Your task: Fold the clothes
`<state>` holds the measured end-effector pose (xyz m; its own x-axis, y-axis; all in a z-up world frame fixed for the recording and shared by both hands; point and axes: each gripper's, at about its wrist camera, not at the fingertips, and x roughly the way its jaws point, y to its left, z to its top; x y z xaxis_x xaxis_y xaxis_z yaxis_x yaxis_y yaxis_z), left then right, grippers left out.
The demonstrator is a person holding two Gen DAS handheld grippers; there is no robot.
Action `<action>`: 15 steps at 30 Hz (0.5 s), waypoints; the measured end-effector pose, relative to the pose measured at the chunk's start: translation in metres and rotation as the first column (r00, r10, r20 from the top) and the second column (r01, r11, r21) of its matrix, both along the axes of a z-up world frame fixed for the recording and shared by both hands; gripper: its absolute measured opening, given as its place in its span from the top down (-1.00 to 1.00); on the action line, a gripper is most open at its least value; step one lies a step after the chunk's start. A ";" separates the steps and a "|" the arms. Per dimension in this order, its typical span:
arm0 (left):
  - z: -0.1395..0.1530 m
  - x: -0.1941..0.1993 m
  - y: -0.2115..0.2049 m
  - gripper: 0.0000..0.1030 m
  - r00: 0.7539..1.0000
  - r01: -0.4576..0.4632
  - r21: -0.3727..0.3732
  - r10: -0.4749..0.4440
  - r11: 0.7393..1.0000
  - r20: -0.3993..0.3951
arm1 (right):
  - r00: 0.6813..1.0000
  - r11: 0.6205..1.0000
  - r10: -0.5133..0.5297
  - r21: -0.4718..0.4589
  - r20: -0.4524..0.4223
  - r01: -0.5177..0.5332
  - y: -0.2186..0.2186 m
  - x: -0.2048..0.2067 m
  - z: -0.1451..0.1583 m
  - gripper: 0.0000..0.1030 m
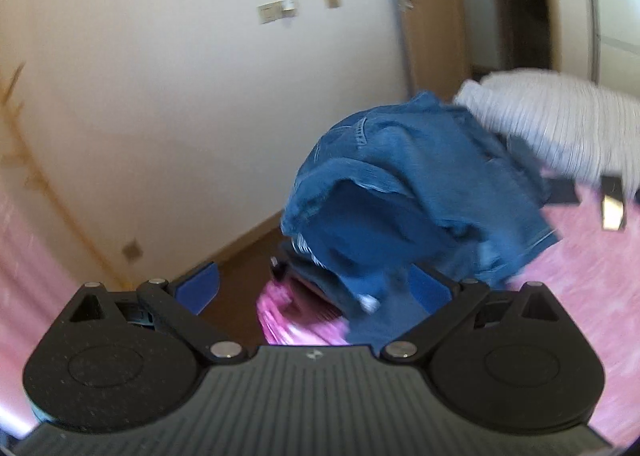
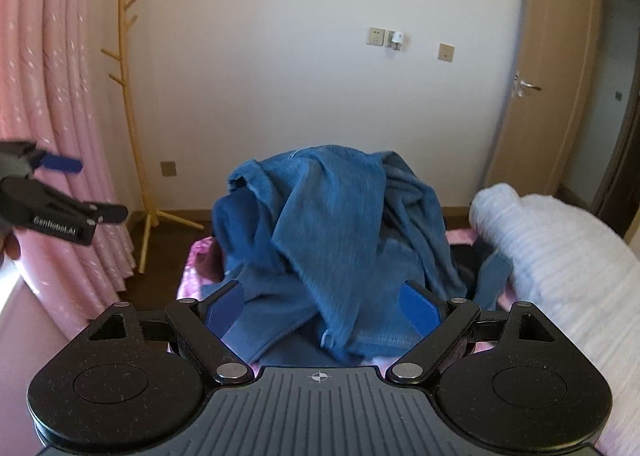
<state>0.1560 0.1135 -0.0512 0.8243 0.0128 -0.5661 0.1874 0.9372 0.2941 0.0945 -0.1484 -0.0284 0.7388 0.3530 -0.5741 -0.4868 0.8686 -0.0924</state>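
Jaws of both the left gripper (image 1: 316, 288) and right gripper (image 2: 324, 306) stand apart, empty. Crumpled blue denim garment (image 2: 332, 223) heaps on the bed (image 1: 580, 256), unfolded; next, probably grasp and spread it.

pink curtain (image 2: 52, 103) left, wooden coat rack (image 2: 130, 95) beside it in the corner. wall sockets (image 2: 376, 36) mid-wall, brown door (image 2: 536, 79) right, ajar.

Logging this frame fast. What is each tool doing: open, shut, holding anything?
Left tool: open, holding nothing; denim garment lies ahead.
Right tool: open, empty, fingers either side of the denim heap.
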 end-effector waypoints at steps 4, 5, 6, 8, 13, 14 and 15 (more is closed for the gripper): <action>-0.037 0.080 0.029 -0.85 0.988 0.147 0.156 -0.151 0.977 0.015 | 1.000 0.997 0.013 -0.082 -0.018 -0.015 0.038 0.062 -0.017 -0.70; -0.047 0.098 0.036 -0.84 0.983 0.177 0.180 -0.182 0.968 0.014 | 0.999 0.995 0.020 -0.102 -0.032 -0.023 0.049 0.077 -0.022 -0.70; -0.057 0.116 0.042 -0.84 0.978 0.201 0.190 -0.206 0.961 0.008 | 0.998 0.992 0.029 -0.123 -0.046 -0.035 0.059 0.092 -0.029 -0.70; -0.076 0.152 0.054 -0.80 0.968 0.248 0.201 -0.251 0.948 -0.010 | 0.996 0.985 0.046 -0.163 -0.072 -0.057 0.080 0.120 -0.041 -0.70; -0.125 0.216 0.062 -0.70 0.912 0.400 0.299 -0.408 0.867 -0.038 | 0.993 0.970 0.078 -0.223 -0.087 -0.096 0.131 0.171 -0.065 -0.70; -0.134 0.227 0.063 -0.69 0.902 0.421 0.303 -0.429 0.855 -0.045 | 0.992 0.968 0.085 -0.229 -0.089 -0.104 0.140 0.180 -0.071 -0.70; -0.142 0.236 0.063 -0.69 0.891 0.444 0.298 -0.450 0.845 -0.050 | 0.991 0.965 0.094 -0.238 -0.093 -0.113 0.148 0.188 -0.077 -0.70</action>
